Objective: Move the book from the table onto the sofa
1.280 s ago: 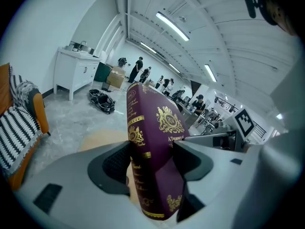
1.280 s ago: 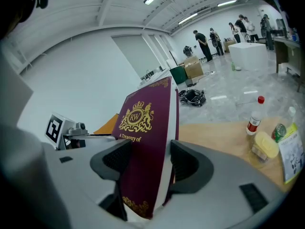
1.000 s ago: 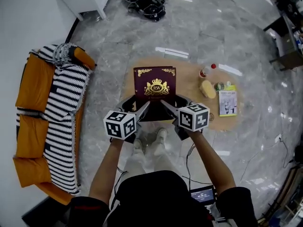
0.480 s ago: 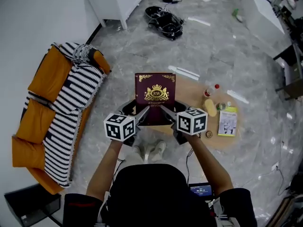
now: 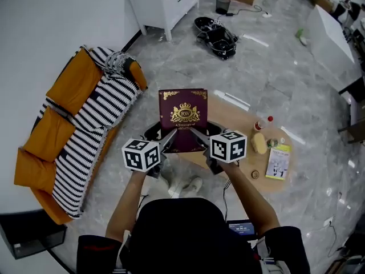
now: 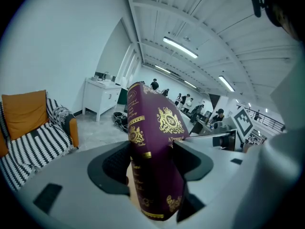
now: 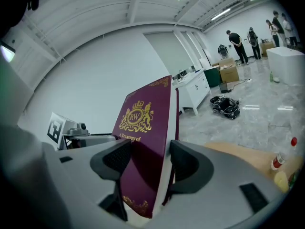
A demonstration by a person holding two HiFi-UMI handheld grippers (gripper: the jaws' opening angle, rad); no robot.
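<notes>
The left tongs (image 5: 166, 139) and right tongs (image 5: 196, 137) each pinch the maroon book (image 5: 183, 117) by its near edge. The sofa (image 5: 54, 136) lies at frame left.

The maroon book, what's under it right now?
The book, clamped at its near edge by the left gripper and right gripper, is held over the wooden table, whose bare top shows to its right. The patch straight below is covered by the book.
</notes>
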